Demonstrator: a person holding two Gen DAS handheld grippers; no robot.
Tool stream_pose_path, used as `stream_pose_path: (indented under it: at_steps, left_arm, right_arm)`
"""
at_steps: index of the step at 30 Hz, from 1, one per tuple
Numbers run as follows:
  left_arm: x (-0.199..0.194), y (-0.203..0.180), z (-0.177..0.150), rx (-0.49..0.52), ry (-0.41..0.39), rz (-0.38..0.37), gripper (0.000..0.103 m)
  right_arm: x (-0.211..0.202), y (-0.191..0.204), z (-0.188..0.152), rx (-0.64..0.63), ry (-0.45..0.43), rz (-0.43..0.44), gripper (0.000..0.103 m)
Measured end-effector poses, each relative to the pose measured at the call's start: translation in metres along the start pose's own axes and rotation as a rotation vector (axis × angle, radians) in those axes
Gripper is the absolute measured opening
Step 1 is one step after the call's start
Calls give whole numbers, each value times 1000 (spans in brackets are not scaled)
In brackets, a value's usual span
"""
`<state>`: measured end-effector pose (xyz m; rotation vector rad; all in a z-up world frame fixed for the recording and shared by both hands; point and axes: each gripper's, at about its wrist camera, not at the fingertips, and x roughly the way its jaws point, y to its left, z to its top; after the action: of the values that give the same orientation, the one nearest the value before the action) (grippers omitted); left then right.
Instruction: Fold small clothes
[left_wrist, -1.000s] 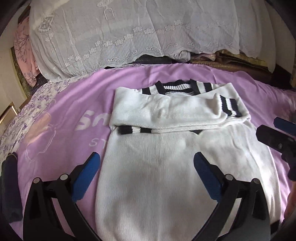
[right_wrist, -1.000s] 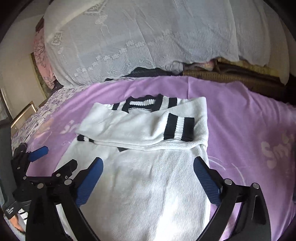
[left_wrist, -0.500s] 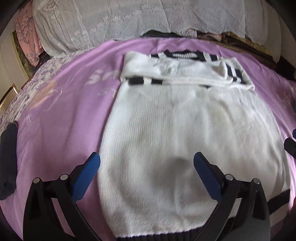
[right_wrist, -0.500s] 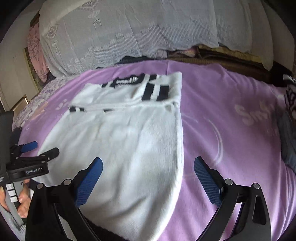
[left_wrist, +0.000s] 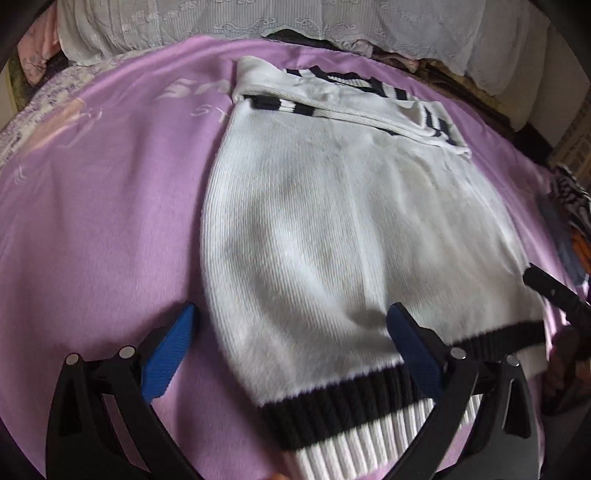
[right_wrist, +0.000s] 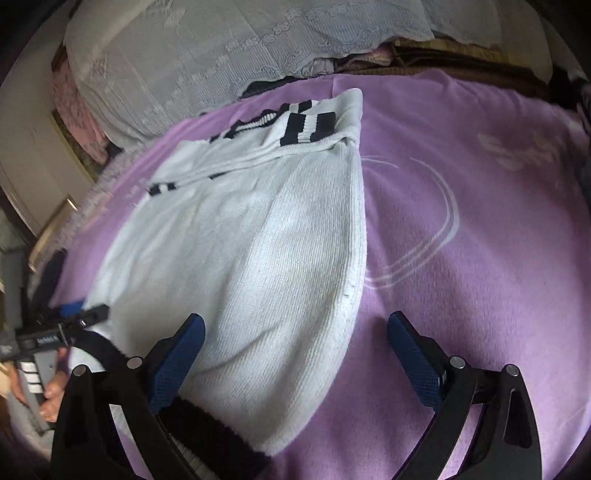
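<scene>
A white knit sweater (left_wrist: 343, 229) with black stripes lies flat on the purple blanket (left_wrist: 96, 221), its sleeves folded across the chest at the far end. Its black-and-white ribbed hem (left_wrist: 354, 413) is nearest me. My left gripper (left_wrist: 291, 350) is open, low over the hem's left corner. My right gripper (right_wrist: 295, 354) is open over the sweater's (right_wrist: 255, 258) right bottom corner, its jaws straddling the side edge. The right gripper also shows at the right edge of the left wrist view (left_wrist: 554, 291).
White lace-covered bedding (right_wrist: 207, 55) is piled along the far side of the blanket (right_wrist: 480, 240). Dark and striped clothes (left_wrist: 569, 206) lie at the right edge. A wall and frame (right_wrist: 55, 177) are at the far left.
Both grippers have pulled back from the sweater's middle toward its bottom hem and dropped lower. The hem and its corners have come into view. Both stay open.
</scene>
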<state>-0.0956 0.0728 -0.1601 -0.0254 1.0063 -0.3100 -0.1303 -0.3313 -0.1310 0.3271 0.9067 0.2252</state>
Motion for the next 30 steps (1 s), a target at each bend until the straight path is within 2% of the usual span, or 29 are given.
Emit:
stream_pose_path:
  at_steps: [4,6,9,14,15,16,17,18,21,25,28,30]
  left_arm:
    - [1,3,2,33,41,-82,99]
    - [1,9,6,16,61,-142,99]
    - [2,14,9,-29,80,-287,99]
    - [10,11,14,-47,104,-410,98]
    - [13,8,18,-44,122,-480,98]
    - [16,6,20,-44,138,-525,98]
    - [18,2,20,-35,151,-548,98]
    - [18,-1,19,-23,153,-548,98]
    - [11,-3,9,-15,148,-577,98]
    - [5,9,1,-49,145,-574,90]
    - [8,8,4,-48,150,-569,87]
    - [14,1,10,-31,153,-542,71]
  right_arm:
    - [-5,-30,4,143,-14,188,100]
    - [-7,-32,5,150,7,242,100]
    - [-7,-25,0,104,46,306,100]
    - [0,-2,-6,36,94,355,99]
    - [1,1,-6,27,99,349,98]
    - [2,3,-6,27,100,342,95]
    - [1,3,-6,36,106,346,84]
    - [0,1,-9,52,116,365,73]
    - [-8,-10,-19,75,146,424,65]
    - [-21,-9,-33,58,169,416,65]
    - [-13,-6,-30,52,192,412,65]
    - [-2,-1,-21,46,185,410,63]
